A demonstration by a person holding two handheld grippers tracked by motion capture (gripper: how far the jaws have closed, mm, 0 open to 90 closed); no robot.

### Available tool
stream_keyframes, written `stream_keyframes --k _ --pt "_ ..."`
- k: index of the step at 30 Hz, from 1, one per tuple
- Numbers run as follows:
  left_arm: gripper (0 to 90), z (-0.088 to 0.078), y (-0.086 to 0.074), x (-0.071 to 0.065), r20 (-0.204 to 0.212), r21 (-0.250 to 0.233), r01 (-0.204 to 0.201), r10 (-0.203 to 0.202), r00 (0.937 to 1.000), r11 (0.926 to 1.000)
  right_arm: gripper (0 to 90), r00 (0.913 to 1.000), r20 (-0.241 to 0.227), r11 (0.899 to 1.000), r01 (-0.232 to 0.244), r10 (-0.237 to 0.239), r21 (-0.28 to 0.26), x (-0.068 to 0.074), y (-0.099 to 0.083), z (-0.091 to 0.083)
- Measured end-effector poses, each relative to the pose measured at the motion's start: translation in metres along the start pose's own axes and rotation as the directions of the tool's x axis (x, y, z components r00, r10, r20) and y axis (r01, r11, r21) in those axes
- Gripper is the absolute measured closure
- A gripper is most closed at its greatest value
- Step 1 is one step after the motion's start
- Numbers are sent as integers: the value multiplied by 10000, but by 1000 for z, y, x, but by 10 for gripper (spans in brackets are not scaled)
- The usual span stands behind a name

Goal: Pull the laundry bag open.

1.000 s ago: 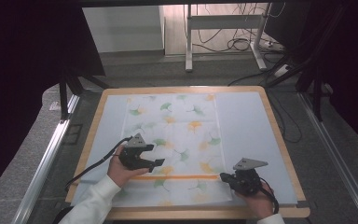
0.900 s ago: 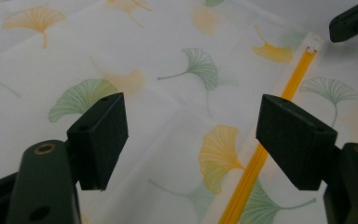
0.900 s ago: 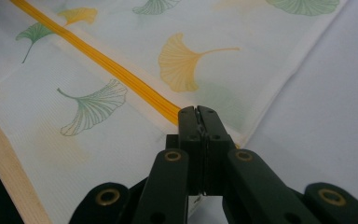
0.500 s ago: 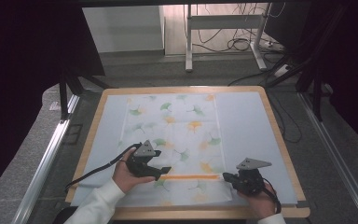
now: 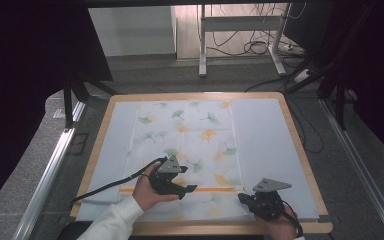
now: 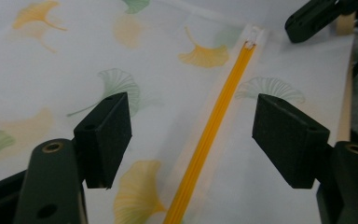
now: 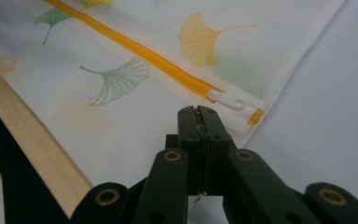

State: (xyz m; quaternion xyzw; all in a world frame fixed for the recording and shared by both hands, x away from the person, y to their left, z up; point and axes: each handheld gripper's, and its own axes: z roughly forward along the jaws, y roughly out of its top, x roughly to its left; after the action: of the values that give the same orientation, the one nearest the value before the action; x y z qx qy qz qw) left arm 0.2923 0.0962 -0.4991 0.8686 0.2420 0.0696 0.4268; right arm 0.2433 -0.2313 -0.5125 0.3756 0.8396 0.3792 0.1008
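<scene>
Overhead, from the high view, I had the leaf-printed fabric pouch [image 5: 185, 145] lying flat on the pale mat [image 5: 265, 135] of the wooden-edged counter [image 5: 300, 150], its orange zipper [image 5: 205, 189] running across near the front edge. My left tool [image 5: 192, 188] hovered over the zipper's middle stretch, held in my left hand [image 5: 147, 192], while my right tool [image 5: 241, 197] sat at the pouch's front right corner.

Next, along the left gripper view, the left tool [image 6: 193, 135] stood released, its two black pads [image 6: 107, 135] wide apart on either side of the zipper [image 6: 214, 130], with nothing pressed between them; the jaws had just been easing slightly closer. The zipper ran away from me toward its white slider [image 6: 252, 35], and the other tool [image 6: 312, 18] showed at the top right corner.

Finally, along the right gripper view, my right tool [image 7: 199, 112] was clenched, jaws pressed together just short of the white slider [image 7: 228, 99] at the zipper's end; whether any cloth was pinched, I could not tell.
</scene>
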Motion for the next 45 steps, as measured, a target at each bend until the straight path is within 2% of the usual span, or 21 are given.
stream_keyframes --k 5,7,9,11,14,17,18,20,21,22,24,29,31,34,37,45 --pt "300 3 2 4 -123 -31 88 -89 9999 10000 882 9999 -48 9998 160 -159 100 3 0 1" --pt "297 4 6 2 -491 201 -395 404 9980 9990 882 9998 -59 9997 173 -172 173 4 0 2" --pt "297 8 10 0 -190 34 -356 356 9992 9994 882 9998 -42 9996 188 -187 203 3 0 3" --pt "304 12 10 1 61 -49 -23 23 10000 10000 882 9999 -47 9996 161 -160 225 3 0 3" --pt "305 17 9 3 32 194 -54 53 10000 9998 882 9998 -64 9995 178 -176 249 3 0 4" --pt "310 18 9 2 159 82 83 -84 9998 9999 882 9998 -84 9995 192 -190 269 3 0 4" --pt "309 17 10 1 158 210 -46 42 9999 9998 882 9997 -76 9994 220 -218 277 3 0 5" --pt "303 19 14 -6 -44 347 -626 628 9980 9974 882 9997 -101 9992 232 -229 318 3 0 6" --pt "303 20 18 -10 167 275 -672 667 9976 9974 882 9997 -94 9991 229 -226 361 3 0 6" --pt "303 22 19 -11 230 225 -638 633 9977 9977 883 9997 -90 9989 229 -225 404 3 0 7" --pt "308 27 25 -17 352 246 -844 835 9959 9961 882 9997 -79 9987 218 -215 451 3 0 8" --pt "318 39 33 -24 469 319 -1119 1104 9928 9932 882 9993 -42 9973 362 -360 643 3 -1 10" --pt "319 41 37 -26 507 173 -1080 1070 9930 9940 882 9993 -37 9969 386 -384 692 3 -1 11" --pt "326 42 40 -23 723 -26 -751 751 9946 9972 880 9992 -23 9965 391 -391 741 3 -1 12" --pt "326 46 41 -18 616 130 -723 714 9955 9973 879 9992 -29 9964 389 -388 748 3 -1 12" --pt "339 58 36 -18 688 215 -725 708 9951 9971 880 9994 -57 9967 353 -350 732 2 -1 13"
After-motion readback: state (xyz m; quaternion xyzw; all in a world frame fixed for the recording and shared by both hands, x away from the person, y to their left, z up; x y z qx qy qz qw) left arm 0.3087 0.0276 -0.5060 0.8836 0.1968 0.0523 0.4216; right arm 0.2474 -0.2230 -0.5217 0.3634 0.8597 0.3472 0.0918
